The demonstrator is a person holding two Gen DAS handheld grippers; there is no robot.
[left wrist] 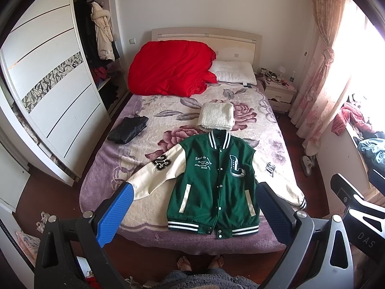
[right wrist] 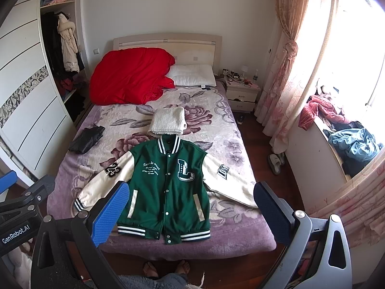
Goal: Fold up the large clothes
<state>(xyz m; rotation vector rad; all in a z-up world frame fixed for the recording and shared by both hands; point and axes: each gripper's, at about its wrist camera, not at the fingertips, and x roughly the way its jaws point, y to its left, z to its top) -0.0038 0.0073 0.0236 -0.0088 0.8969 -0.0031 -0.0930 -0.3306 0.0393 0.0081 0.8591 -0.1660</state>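
A green varsity jacket with cream sleeves and striped cuffs [left wrist: 214, 183] lies flat, front up and buttoned, at the foot end of the floral-blanketed bed [left wrist: 149, 120], both sleeves spread outward. At the jacket's 12 o'clock, touching its collar, sits a folded cream knitted blanket [left wrist: 216, 116]; a folded black garment [left wrist: 127, 130] lies well apart at its 10 o'clock. A crumpled red quilt [left wrist: 170, 66] leans on the headboard beside a white pillow [left wrist: 234, 72]. The left gripper [left wrist: 192, 204] hovers above the jacket's hem, fingers spread wide, holding nothing. The right gripper [right wrist: 190, 207] hangs likewise, wide apart and empty.
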